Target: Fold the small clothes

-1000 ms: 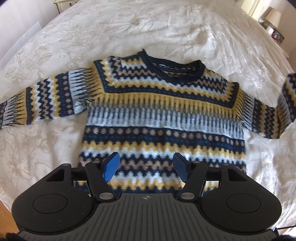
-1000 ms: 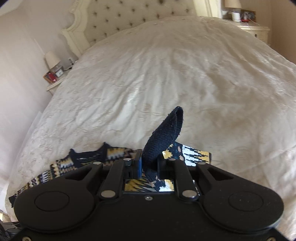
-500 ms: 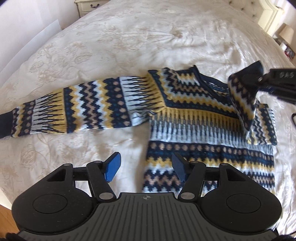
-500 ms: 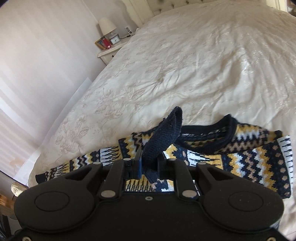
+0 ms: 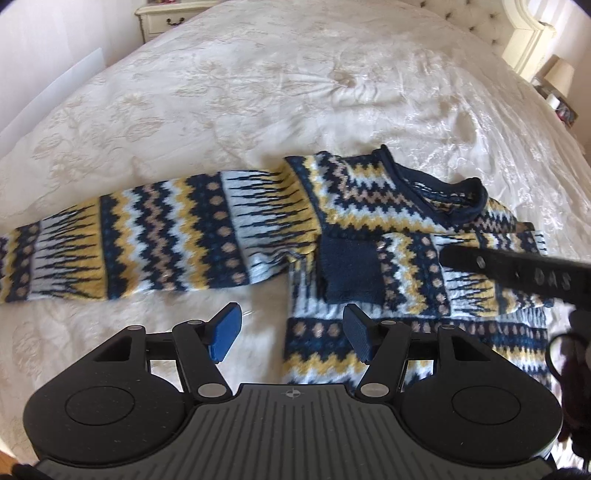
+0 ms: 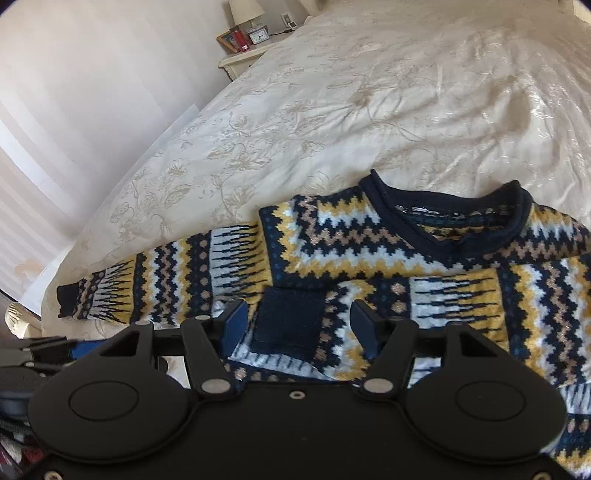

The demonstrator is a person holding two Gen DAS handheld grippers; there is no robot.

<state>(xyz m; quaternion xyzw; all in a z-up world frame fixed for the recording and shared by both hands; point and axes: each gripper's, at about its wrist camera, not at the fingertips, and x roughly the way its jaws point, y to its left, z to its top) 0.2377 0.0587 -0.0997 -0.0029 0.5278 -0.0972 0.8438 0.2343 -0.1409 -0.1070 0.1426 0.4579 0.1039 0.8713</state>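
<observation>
Left wrist view: the left hand-held gripper hangs low over the bed, its blue pads spread wide apart with nothing between them. Below and ahead lies the patterned knit sweater, navy, yellow, white and tan in zigzag bands, spread flat on the cream embroidered bedspread. One sleeve stretches straight out toward the left edge of the picture. The other sleeve is folded across the chest, and its navy cuff rests on the body of the sweater just ahead of the gripper's right pad. The navy collar lies further back. A black bar of the right hand-held gripper reaches in from the right edge above the folded sleeve. A cream nightstand stands at the top left, a lamp at the far right.

Right wrist view: the right hand-held gripper hovers just above the folded sleeve's cuff, its pads parted on either side of the cuff and not clamped on it. The sweater fills the middle of the picture, collar toward the right, with the outstretched sleeve running left toward the edge of the bed. A nightstand with a lamp, a clock and a picture frame stands by the striped wall.
</observation>
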